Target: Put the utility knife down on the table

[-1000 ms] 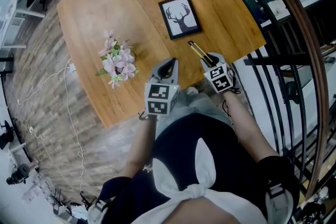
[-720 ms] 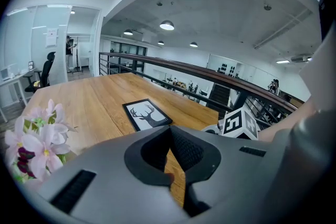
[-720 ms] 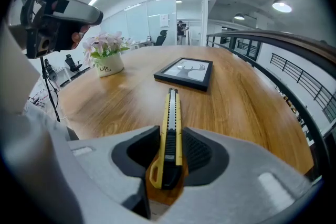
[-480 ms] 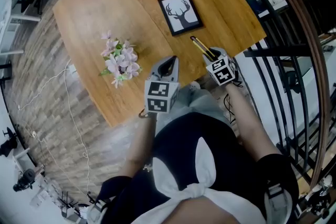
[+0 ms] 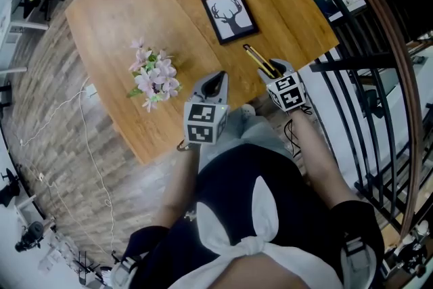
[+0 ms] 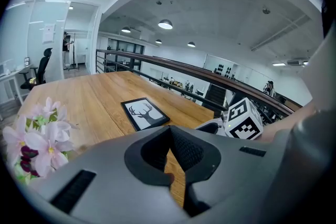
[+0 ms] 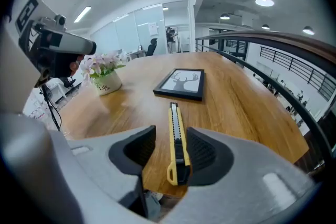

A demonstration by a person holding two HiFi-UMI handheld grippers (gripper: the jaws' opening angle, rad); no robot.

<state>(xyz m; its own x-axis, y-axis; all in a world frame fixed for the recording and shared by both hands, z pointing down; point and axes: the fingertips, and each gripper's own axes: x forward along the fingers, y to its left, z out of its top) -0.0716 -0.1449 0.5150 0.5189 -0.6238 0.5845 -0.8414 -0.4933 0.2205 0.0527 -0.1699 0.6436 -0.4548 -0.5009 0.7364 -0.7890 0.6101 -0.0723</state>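
A yellow and black utility knife [image 7: 176, 139] lies lengthwise on the wooden table [image 5: 135, 24] near its front edge, also seen in the head view as a thin yellow bar [image 5: 256, 59]. My right gripper [image 7: 171, 147] has the knife's rear end between its jaws, which are opening. There is a gap on the left side, and the handle rests along the right pad [image 7: 202, 147]. In the head view the right gripper [image 5: 272, 70] sits at the table's edge. My left gripper [image 5: 215, 84] hovers beside it, its jaws [image 6: 169, 152] closed together with nothing between them.
A black-framed deer picture [image 5: 231, 15] lies just beyond the knife tip. A pot of pink flowers [image 5: 154, 82] stands to the left. A dark railing [image 5: 379, 24] runs behind the table at the right. The person's torso [image 5: 250, 213] is close to the front edge.
The right gripper's marker cube has rolled slightly. Both grippers stay in about the same place at the table's front edge, and the knife is still in front of the right one.
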